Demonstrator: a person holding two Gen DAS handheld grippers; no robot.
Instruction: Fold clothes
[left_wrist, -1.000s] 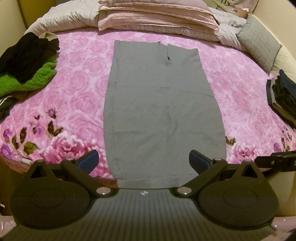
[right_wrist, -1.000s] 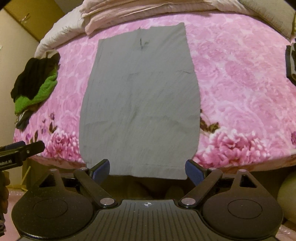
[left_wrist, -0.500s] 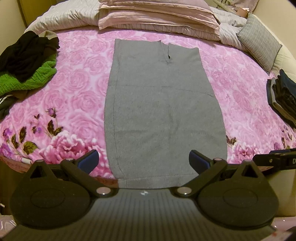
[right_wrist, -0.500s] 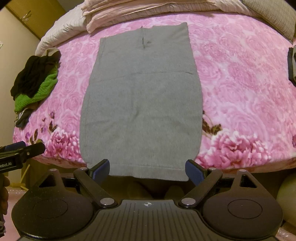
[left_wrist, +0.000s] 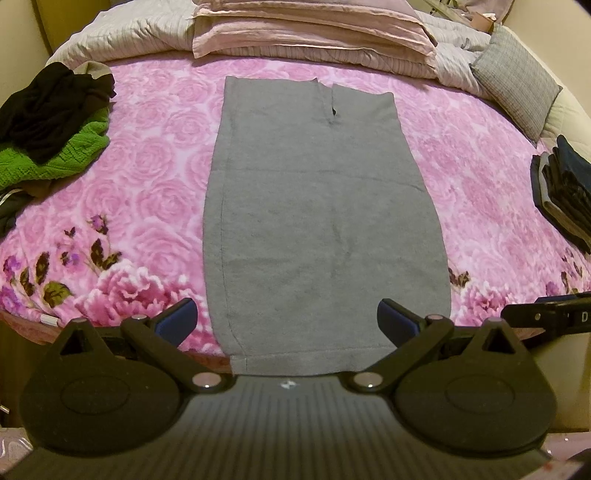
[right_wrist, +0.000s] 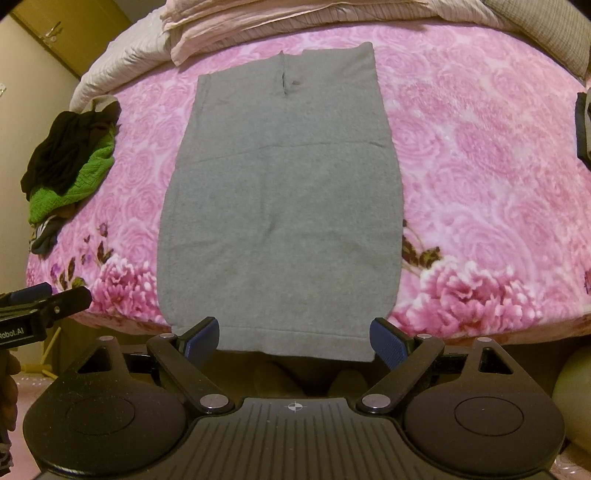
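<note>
A grey garment (left_wrist: 317, 214) lies flat and lengthwise on the pink floral bedspread (left_wrist: 147, 177), folded into a long panel with a notch at its far end. Its near hem hangs over the bed's front edge. My left gripper (left_wrist: 288, 321) hovers open just before that hem, fingers spread wider than the cloth's lower part, holding nothing. In the right wrist view the same grey garment (right_wrist: 280, 199) fills the middle, and my right gripper (right_wrist: 295, 341) is open at the hanging hem, empty. Each gripper shows at the other view's edge.
A heap of black and green clothes (left_wrist: 48, 125) sits at the bed's left. A stack of folded dark clothes (left_wrist: 565, 192) lies at the right edge. Pink pillows (left_wrist: 310, 33) and a grey cushion (left_wrist: 517, 81) line the far side.
Both grippers have drifted slightly forward and up toward the bed; the garment looks a bit larger and lower in the right wrist view. The cloth itself has not moved.
</note>
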